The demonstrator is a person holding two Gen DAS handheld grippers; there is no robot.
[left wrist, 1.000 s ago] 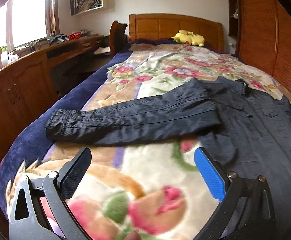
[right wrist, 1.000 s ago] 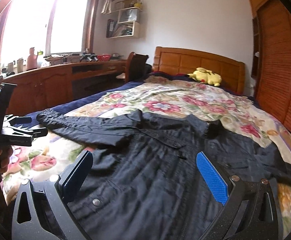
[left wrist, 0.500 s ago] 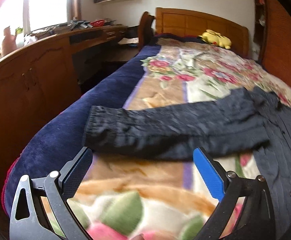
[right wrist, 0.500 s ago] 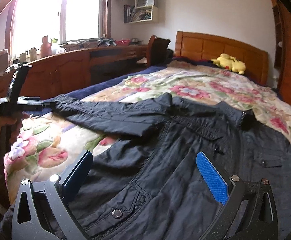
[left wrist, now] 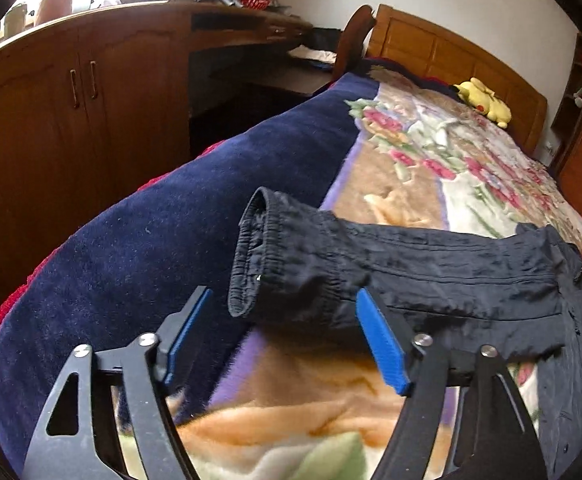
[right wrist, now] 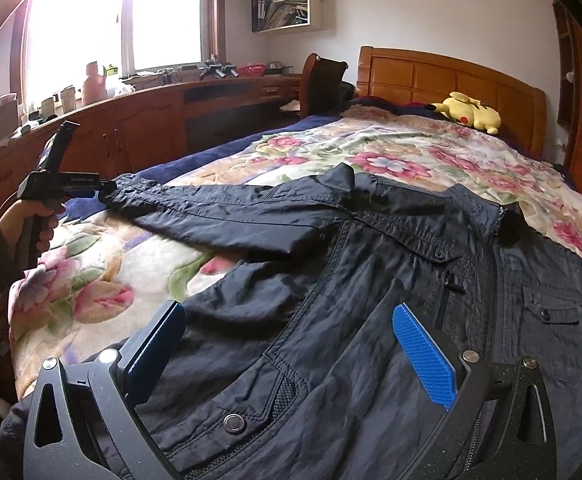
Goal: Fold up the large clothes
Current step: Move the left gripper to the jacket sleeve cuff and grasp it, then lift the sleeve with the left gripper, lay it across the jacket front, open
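Left wrist: low at bedside, close on jacket sleeve (left wrist: 391,276), facing headboard (left wrist: 451,52).
Right wrist: above jacket (right wrist: 371,320), facing headboard.
Shared: sleeve, headboard, yellow plush toy (right wrist: 469,112).

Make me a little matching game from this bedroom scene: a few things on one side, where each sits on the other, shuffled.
Things:
1. jacket
2. plush toy
3. sleeve cuff
4. chair

Places:
A. by the headboard
B. between the left claw's fingers
C. spread on the floral blanket
D. at the desk

Pairs: 1-C, 2-A, 3-B, 4-D

The left claw is open around the cuff. The right claw hovers open over the jacket's front.
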